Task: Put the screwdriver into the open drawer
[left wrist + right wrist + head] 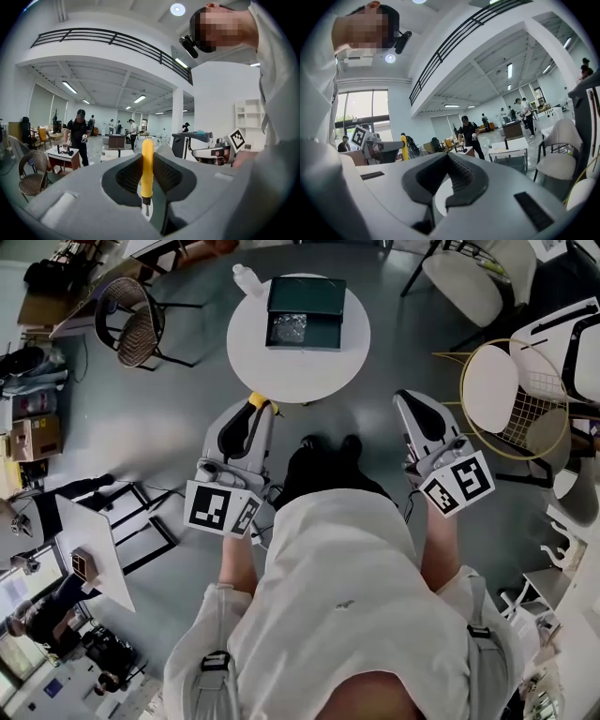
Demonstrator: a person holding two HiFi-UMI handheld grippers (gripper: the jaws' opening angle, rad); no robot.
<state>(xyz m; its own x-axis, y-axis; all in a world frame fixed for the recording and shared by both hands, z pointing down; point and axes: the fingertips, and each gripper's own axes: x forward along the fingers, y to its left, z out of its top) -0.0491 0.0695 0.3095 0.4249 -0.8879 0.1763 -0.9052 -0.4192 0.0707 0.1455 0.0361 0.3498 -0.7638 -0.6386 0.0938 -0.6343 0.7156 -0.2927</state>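
A yellow-handled screwdriver stands upright between the pads of my left gripper, which is shut on it; its metal tip points down toward the camera. In the head view the handle pokes out beyond the left gripper, just short of the round white table. On that table sits a dark green drawer unit with its drawer pulled open toward me. My right gripper is shut with nothing in it, held level with the left one.
A clear bottle stands on the table left of the drawer unit. A wicker chair is at the far left. White chairs crowd the right. A small white table stands at my left. People stand in the hall beyond.
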